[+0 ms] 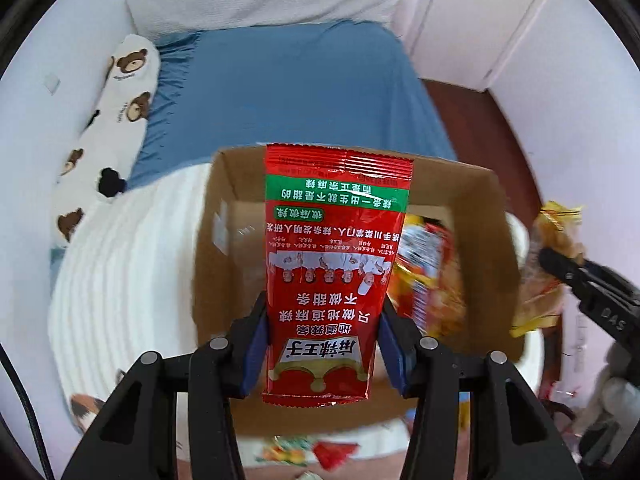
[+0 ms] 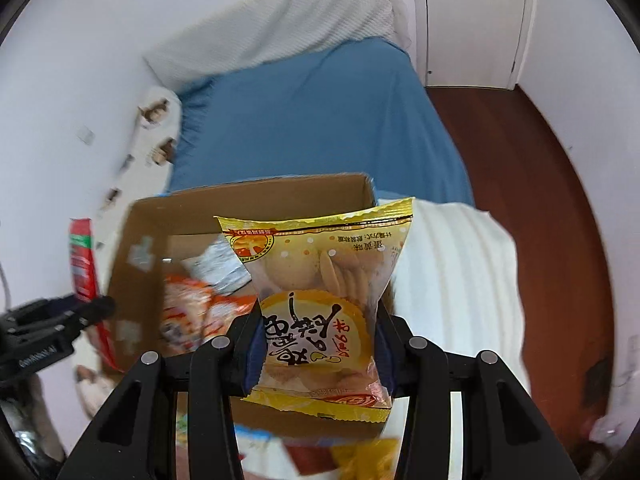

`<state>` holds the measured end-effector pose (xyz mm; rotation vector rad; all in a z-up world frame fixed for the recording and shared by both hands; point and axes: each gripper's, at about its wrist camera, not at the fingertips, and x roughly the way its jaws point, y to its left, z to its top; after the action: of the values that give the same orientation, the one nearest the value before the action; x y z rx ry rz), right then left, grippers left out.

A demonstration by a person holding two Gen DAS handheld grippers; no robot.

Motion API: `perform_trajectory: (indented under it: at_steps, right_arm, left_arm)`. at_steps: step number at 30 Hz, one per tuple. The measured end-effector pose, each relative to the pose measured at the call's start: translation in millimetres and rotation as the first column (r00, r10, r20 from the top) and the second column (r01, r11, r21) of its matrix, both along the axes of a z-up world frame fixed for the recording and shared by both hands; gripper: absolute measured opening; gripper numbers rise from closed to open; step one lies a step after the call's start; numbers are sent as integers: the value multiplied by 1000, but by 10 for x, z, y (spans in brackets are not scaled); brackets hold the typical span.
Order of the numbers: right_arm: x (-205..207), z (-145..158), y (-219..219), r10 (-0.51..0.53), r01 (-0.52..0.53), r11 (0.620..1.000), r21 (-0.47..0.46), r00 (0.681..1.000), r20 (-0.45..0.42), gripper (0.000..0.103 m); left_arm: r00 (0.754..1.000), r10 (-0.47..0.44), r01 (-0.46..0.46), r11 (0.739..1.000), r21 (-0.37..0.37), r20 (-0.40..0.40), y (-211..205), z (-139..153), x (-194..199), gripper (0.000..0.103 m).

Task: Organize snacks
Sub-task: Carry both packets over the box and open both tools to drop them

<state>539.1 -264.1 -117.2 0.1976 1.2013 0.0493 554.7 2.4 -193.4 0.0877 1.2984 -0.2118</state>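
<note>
Left wrist view showed the left gripper (image 1: 324, 344) clamped on a red packet (image 1: 334, 264) above the cardboard box (image 1: 476, 184); the right gripper (image 2: 318, 344) pinched a yellow biscuit bag (image 2: 324, 296) over it. Some snacks lay inside already; loose ones remained beside the box.

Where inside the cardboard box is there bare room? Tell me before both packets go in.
Bare floor shows in the cardboard box along its left wall, in front of the red spicy-strip packet in the left gripper. The right side is crowded with loose snack bags; the right gripper holds the yellow cracker packet there.
</note>
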Motion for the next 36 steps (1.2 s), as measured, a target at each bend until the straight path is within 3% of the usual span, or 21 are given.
perform_trajectory:
  at_steps: [3,6,7,8,9,11,16,20,23,32,36]
  right_arm:
    - [333,-160,174,43,-51,988,-143,997,-60,48]
    - [657,-415,379,67,-113,947,-300,985,-158,50]
    - [726,-480,450,82,-142,921,-362,981,-178,56]
    - [760,-537,506,84,-157,901,-405,978,-192,69]
    - [797,-584,533,86,-164,894,-417,976,-199,73]
    - [844,-618,538,79,-151,909,-389,978,-194,76]
    - [849,-565,427,50,-98,944,-314,986,-158,78]
    - [723,-524,283,13,-33,986,-160,992,-125,79]
    - [581,-477,284,-2,-7,997,-82,994,-106,79]
    - [95,-422,365,-1,1,1000,3,998,-60,79]
    - [-144,-375,408,5,-6,1000,-11,999,-43,79]
  left_arm:
    - [999,30,-28,998,56,-32,0,-194,280,48]
    - [992,68,-59,995,82,-105,-5,-438,538,49]
    - [989,78,-68,994,81,-123,-9,-522,618,51]
    - [987,90,-80,993,83,-130,-15,-549,661,59]
    - [986,91,-81,994,79,-138,-26,-592,712,71]
    - [987,99,-88,992,88,-127,-43,-649,770,79]
    - [989,101,-95,994,60,-107,-35,-640,749,79]
    - [987,128,-129,992,4,-93,6,-648,652,79]
    - [989,129,-132,991,-36,-71,-18,-591,523,79]
    - [995,93,-92,995,-28,37,-174,-236,-16,79]
    - [994,85,-83,996,-39,63,-206,-104,-282,79]
